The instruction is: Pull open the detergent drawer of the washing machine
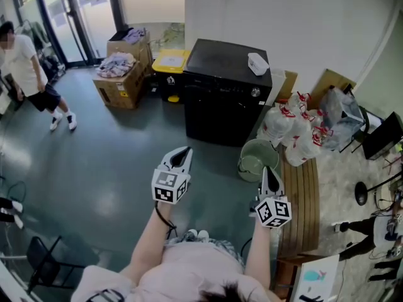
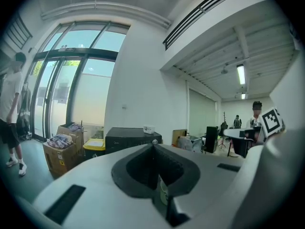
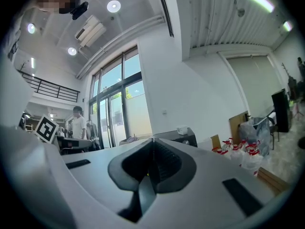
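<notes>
Washing machine [image 1: 223, 99], black, stands against the white wall [image 1: 302, 24]; its panel lettering is too small to read. Left gripper [image 1: 183, 151] and right gripper [image 1: 270, 170], well short of it, are both closed and empty.

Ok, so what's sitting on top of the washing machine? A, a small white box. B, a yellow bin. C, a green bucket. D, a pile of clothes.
A: a small white box lies on the black washing machine, near the right end of its top, and nothing else rests there.
</notes>
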The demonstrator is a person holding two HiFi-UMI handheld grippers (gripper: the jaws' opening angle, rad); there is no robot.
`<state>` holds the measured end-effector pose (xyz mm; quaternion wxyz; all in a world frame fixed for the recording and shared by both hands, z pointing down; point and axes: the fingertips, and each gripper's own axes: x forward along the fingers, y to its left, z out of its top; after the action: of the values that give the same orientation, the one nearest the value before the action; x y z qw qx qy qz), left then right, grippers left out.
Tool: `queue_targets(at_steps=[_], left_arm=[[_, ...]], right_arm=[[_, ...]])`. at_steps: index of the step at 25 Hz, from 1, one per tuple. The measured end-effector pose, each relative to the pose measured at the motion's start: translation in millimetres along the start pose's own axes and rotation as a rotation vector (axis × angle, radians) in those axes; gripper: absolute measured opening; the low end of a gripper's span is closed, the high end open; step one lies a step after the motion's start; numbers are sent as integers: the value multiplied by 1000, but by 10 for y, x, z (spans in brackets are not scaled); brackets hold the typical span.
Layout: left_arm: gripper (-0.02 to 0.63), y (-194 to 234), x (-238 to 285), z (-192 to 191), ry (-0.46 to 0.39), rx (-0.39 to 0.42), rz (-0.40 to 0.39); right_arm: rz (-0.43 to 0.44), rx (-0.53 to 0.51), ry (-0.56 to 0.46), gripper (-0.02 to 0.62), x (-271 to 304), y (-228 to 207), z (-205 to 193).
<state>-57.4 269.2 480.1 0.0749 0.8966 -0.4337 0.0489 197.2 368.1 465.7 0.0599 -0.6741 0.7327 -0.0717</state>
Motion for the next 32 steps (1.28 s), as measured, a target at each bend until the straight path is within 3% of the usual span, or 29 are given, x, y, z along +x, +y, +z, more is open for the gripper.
queue_targets(at_steps=[2, 7, 10, 16, 20, 32], left_arm=[[28, -14, -5, -6, 2, 1, -7], [35, -53, -21, -7, 2, 7, -36], [167, -39, -25, 0, -6, -6, -53], [310, 18, -19, -4, -17, -19, -71], [345, 63, 20, 8, -17, -18, -71], [354, 381, 102, 78, -48, -31, -72]], right_arm=[[9, 13, -1, 31, -2, 10, -4], [20, 38, -29, 154, -8, 38, 50], [24, 44, -45, 214, 1, 69, 82], [-9, 57, -44, 364, 59, 71, 73], [-16, 70, -31, 430, 140, 93, 51], [-37, 68, -35, 442, 359, 243, -56]])
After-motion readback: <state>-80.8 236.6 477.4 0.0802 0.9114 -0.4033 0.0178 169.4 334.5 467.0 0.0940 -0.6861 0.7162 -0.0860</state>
